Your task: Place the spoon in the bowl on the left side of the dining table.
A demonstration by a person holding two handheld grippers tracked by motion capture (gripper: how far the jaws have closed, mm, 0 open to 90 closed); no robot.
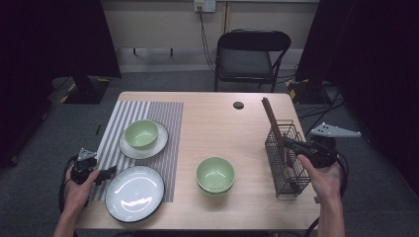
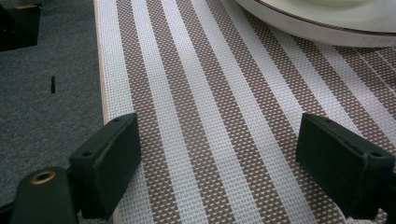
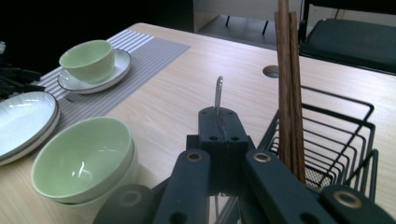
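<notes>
Both grippers sit low: your right gripper (image 3: 219,123) is clenched on a thin metal utensil handle (image 3: 218,93) at the wire basket (image 1: 286,163), beside the chopsticks (image 3: 287,84). Your left gripper (image 2: 219,158) hangs released over the striped placemat (image 2: 210,93).

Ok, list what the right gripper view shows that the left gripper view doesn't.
Right gripper view's own: the right gripper shut on a metal utensil handle, chopsticks standing in the wire basket, and stacked green bowls. Left gripper view's own: the left gripper open, and grey carpet. Shared: the striped placemat.
</notes>
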